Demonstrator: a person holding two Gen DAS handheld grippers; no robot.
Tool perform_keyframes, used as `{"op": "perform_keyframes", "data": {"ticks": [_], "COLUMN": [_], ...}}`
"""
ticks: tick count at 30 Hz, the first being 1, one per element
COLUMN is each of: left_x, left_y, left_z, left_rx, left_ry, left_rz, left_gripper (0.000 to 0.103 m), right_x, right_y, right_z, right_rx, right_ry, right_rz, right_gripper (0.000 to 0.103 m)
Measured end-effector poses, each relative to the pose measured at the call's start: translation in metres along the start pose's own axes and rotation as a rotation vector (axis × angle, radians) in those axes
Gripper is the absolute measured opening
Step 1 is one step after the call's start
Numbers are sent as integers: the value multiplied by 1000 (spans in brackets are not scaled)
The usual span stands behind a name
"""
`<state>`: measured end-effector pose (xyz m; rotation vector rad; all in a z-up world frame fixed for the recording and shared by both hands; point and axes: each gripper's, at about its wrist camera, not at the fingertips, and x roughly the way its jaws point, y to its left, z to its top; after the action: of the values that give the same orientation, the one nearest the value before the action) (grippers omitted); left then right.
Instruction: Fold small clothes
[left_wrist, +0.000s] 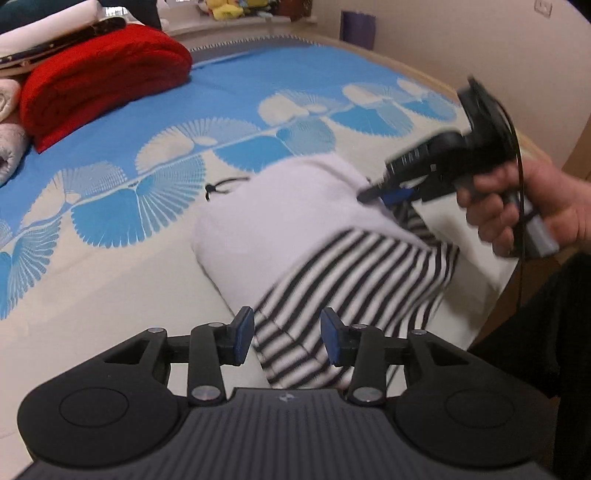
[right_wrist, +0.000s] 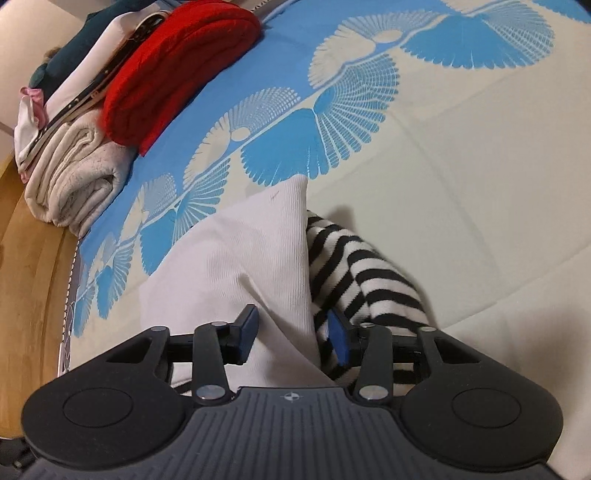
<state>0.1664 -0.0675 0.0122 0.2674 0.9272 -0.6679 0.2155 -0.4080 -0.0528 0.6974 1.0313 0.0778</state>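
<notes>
A small garment lies bunched on the bed, its white body (left_wrist: 280, 214) (right_wrist: 240, 258) joined to a black-and-white striped part (left_wrist: 354, 273) (right_wrist: 369, 280). My left gripper (left_wrist: 288, 341) stands open low over the striped hem, its pads apart from the cloth. Held in a hand (left_wrist: 532, 210), my right gripper (left_wrist: 384, 192) (right_wrist: 293, 338) bites into the garment's far side. In the right wrist view a raised fold of white and striped cloth fills the gap and meets both pads. A black drawstring (left_wrist: 221, 184) sticks out of the white body.
A folded red blanket (left_wrist: 99, 81) (right_wrist: 173, 70) and beige towels (right_wrist: 74, 181) are stacked at the far side of the blue-and-cream bedspread (left_wrist: 147, 258). A wooden bed edge (right_wrist: 33, 266) runs along the left. A wall (left_wrist: 480, 44) stands beyond the bed.
</notes>
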Motion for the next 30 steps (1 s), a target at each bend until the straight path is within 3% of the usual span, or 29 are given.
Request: {"op": "perform_keyframes", "data": {"ticks": [1, 2, 5, 6, 7, 8, 12, 17, 20, 22, 23, 24, 28, 29, 30], "left_x": [3, 4, 22, 28, 34, 41, 55, 59, 61, 60, 59, 58, 54, 54, 53], "left_y": [2, 5, 11, 11, 10, 8, 1, 11, 16, 19, 21, 22, 25, 25, 25], "left_z": [3, 4, 4, 5, 8, 12, 25, 24, 22, 21, 20, 20, 20, 20, 20], "left_rx": [-12, -29, -115, -139, -156, -167, -192, -230, -243, -255, -260, -264, -272, -273, -273], "left_ry": [-10, -22, -37, -34, -29, -27, -37, -1, 12, 11, 9, 6, -1, -2, -3], "left_rz": [-9, -16, -84, -105, -118, -119, -120, -110, -81, -76, -73, -69, -52, -47, -41], "left_gripper": [44, 44, 44, 44, 44, 44, 55, 56, 56, 56, 56, 56, 56, 56, 56], "right_x": [2, 3, -13, -21, -31, -42, -36, -40, -42, -45, -45, -46, -39, -34, -30], "right_y": [2, 3, -2, -7, -14, -20, -34, -15, -17, -20, -22, -21, -12, -9, -7], "right_z": [0, 0, 4, 6, 7, 9, 9, 6, 7, 5, 4, 1, -14, -18, -21], "right_rx": [-6, -8, 33, 71, 112, 123, 117, 23, 34, 34, 29, 20, -125, -156, -181], "right_ry": [2, 2, -78, -116, -164, -224, -184, -214, -210, -192, -183, -174, -93, -68, -38], "right_rz": [4, 15, 57, 87, 116, 90, -74, -29, -15, 32, 42, 39, 22, 21, 27], "right_gripper": [23, 9, 7, 0, 0, 0, 0, 0, 6, 30, 58, 75, 72, 68, 58]}}
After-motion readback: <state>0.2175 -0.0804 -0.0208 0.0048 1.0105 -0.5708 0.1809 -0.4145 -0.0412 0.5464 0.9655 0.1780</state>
